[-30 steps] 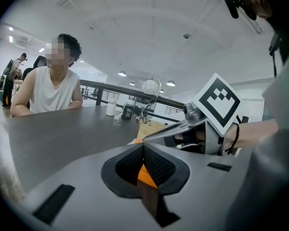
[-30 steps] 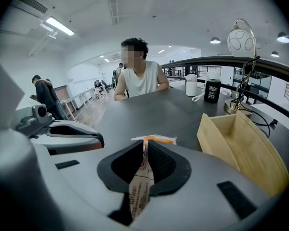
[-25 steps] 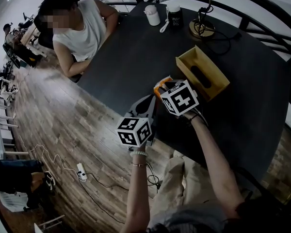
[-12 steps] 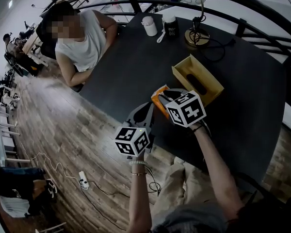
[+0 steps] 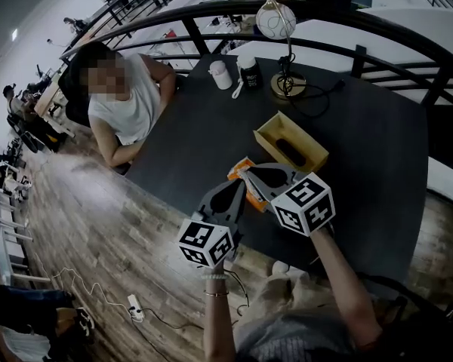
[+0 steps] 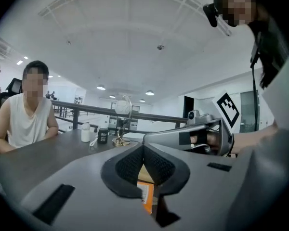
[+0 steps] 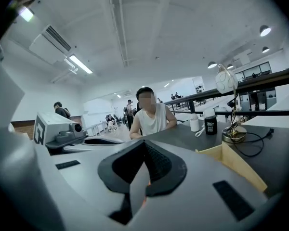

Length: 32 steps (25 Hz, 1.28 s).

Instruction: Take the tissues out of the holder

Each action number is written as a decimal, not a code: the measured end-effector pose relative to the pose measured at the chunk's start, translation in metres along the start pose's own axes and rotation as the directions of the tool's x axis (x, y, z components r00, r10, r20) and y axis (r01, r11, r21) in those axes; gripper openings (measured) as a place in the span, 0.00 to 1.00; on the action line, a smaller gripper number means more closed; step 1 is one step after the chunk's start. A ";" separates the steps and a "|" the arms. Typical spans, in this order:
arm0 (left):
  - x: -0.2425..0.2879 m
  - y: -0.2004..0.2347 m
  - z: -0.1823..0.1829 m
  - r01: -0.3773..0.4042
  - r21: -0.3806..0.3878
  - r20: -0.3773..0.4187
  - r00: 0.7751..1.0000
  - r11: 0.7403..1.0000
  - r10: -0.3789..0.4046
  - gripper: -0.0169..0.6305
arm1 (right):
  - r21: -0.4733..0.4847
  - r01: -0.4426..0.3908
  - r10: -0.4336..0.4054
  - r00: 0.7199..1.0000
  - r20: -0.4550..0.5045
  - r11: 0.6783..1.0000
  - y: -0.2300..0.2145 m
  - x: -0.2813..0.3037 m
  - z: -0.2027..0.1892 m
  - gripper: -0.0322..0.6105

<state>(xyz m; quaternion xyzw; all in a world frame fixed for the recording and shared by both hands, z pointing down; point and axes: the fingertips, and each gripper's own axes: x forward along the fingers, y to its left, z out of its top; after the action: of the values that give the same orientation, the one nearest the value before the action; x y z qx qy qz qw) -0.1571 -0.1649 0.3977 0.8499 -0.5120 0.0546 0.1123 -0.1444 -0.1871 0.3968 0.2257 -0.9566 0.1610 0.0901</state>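
A: Head view: tissue pack is raised higher than a second ago, near the holder, off the worktop.
B: Noted. Left gripper is clamped on it; right gripper has just been closed on its edge. Removal is judged done.

Evenly bright from ceiling strip lights; strong fisheye bending and dark vignetted corners, foreground soft.

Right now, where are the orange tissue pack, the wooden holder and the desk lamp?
orange tissue pack (image 6: 149, 203): left gripper view, on its orange face, low in the middle.
wooden holder (image 5: 305, 135): head view, on its far wall.
desk lamp (image 5: 276, 21): head view, on its round shade.
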 end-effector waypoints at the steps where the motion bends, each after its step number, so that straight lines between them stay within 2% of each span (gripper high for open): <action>1: -0.001 -0.007 0.004 0.019 0.019 0.001 1.000 1.000 -0.019 0.04 | -0.005 0.006 -0.006 1.000 0.019 1.000 0.001 -0.008 0.004 0.07; 6: -0.002 -0.034 0.025 0.099 0.088 0.017 0.995 0.991 -0.100 0.04 | -0.027 0.027 -0.025 0.996 0.082 0.999 0.005 -0.045 0.017 0.07; 10: -0.006 -0.050 0.033 0.136 0.110 0.030 0.990 0.985 -0.140 0.04 | -0.021 0.041 -0.038 0.990 0.133 0.999 0.007 -0.066 0.027 0.07; 21: -0.001 -0.069 0.041 0.174 0.138 0.050 0.982 0.975 -0.182 0.04 | -0.054 0.057 -0.047 0.984 0.171 0.997 0.009 -0.083 0.033 0.07; 32: 0.008 -0.075 0.049 0.178 0.161 0.063 0.980 0.971 -0.191 0.04 | -0.066 0.056 -0.042 0.980 0.195 0.996 0.003 -0.088 0.037 0.07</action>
<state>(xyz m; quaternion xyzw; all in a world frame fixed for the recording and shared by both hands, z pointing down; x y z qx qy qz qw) -0.0887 -0.1497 0.3419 0.9014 -0.4289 0.0500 0.0304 -0.0722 -0.1623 0.3404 0.2604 -0.9601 0.1017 0.0088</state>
